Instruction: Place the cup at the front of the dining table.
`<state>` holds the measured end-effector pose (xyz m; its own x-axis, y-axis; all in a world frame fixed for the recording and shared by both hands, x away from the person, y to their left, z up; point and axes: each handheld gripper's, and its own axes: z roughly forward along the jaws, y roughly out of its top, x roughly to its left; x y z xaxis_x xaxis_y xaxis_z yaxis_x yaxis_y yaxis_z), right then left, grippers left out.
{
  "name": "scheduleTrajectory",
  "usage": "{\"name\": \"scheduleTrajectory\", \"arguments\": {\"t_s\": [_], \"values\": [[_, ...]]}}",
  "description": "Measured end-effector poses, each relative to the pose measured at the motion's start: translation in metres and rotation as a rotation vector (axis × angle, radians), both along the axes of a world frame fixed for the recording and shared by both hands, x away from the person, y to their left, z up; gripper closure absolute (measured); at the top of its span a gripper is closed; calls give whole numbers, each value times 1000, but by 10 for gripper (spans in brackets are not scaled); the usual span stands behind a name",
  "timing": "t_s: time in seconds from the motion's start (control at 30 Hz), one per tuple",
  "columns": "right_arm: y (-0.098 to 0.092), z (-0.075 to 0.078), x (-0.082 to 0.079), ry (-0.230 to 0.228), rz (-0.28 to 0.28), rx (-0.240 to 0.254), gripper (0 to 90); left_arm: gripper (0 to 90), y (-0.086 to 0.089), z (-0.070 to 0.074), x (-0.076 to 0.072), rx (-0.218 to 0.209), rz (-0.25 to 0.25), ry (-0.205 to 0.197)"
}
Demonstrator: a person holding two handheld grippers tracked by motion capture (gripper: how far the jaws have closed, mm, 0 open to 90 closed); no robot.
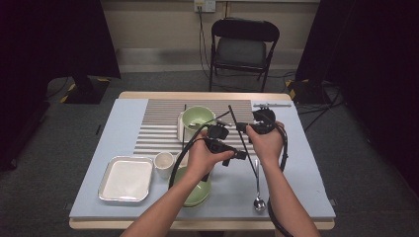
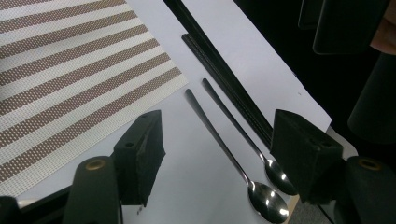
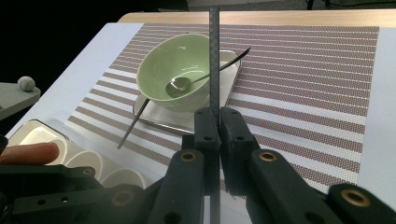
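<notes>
My right gripper (image 1: 243,127) (image 3: 218,116) is shut on a thin dark chopstick (image 3: 214,56), which slants across the table's middle (image 1: 236,123). Beyond it a green bowl (image 3: 173,65) (image 1: 197,117) holds a spoon (image 3: 180,85) and stands on a white tray (image 3: 159,116). Another stick (image 3: 133,126) leans on that tray's near edge. My left gripper (image 1: 236,154) (image 2: 217,123) hangs open above the table. Below its wide jaws lie two spoons (image 2: 233,158) side by side and a pair of black chopsticks (image 2: 224,79). The jaws touch none of them.
An empty white tray (image 1: 126,178) and a white cup (image 1: 163,162) sit at the front left, with a second green bowl (image 1: 195,195) under the left forearm. A striped placemat (image 1: 158,123) covers the table's back half. A folding chair (image 1: 244,47) stands behind the table.
</notes>
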<state>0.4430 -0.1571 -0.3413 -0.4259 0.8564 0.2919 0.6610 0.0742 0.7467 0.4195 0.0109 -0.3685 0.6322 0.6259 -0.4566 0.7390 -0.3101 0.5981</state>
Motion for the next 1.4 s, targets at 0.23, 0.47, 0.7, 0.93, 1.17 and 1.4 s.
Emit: {"name": "scheduleTrajectory", "arguments": {"t_s": [0.23, 0.47, 0.7, 0.93, 1.17, 1.4], "values": [[2, 0, 0, -2, 2, 2, 868, 361, -1, 0, 0, -5, 14, 2], [6, 1, 0, -3, 9, 6, 867, 421, -2, 0, 0, 1, 28, 2], [8, 3, -1, -6, 13, 9, 868, 478, 1, 0, 2, -48, 61, -1], [10, 1, -1, -4, 13, 13, 867, 543, 2, 1, 2, -61, 72, -12], [13, 0, -1, -2, 20, 11, 867, 557, 3, 1, 3, -71, 93, -15], [15, 1, -1, -5, 23, 12, 867, 535, 4, 2, 4, -68, 108, -30]]}}
